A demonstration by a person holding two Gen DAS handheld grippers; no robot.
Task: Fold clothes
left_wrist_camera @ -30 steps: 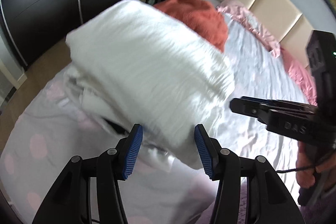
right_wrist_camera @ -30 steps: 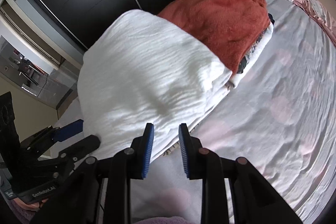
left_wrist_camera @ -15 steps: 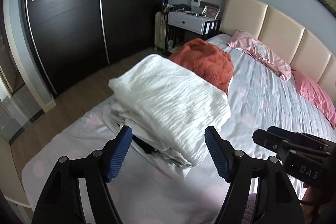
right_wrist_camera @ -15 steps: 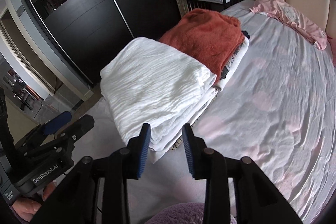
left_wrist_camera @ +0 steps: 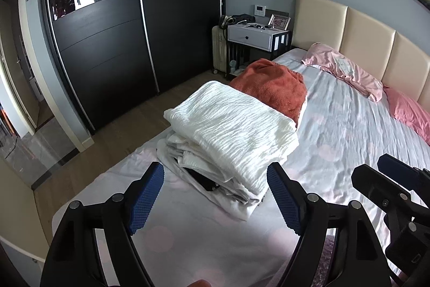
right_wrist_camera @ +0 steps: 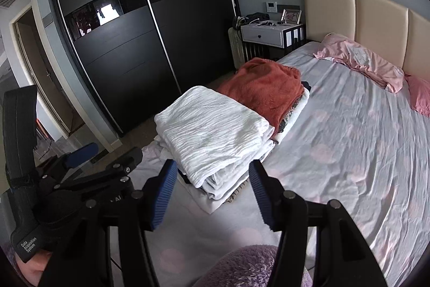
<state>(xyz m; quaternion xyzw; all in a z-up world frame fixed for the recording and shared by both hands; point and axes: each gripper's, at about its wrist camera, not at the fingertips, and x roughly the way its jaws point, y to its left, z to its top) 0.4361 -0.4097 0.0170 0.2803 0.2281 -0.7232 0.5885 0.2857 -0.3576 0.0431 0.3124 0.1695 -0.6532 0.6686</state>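
Grippers came first: the left gripper and the right gripper were both opening, nothing between their jaws. Beyond them the folded white cloth lay on a stack on the bed, the red blanket just behind.

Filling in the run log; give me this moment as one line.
left gripper: opening, empty | right gripper: opening, empty | white folded cloth: tops pile on bed | rust towel: behind

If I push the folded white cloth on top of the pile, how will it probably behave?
The white cloth looks soft and crinkled, so it would probably bunch, not slide stiffly. It tops an uneven pile with loose edges, so the layers under it may shift too.
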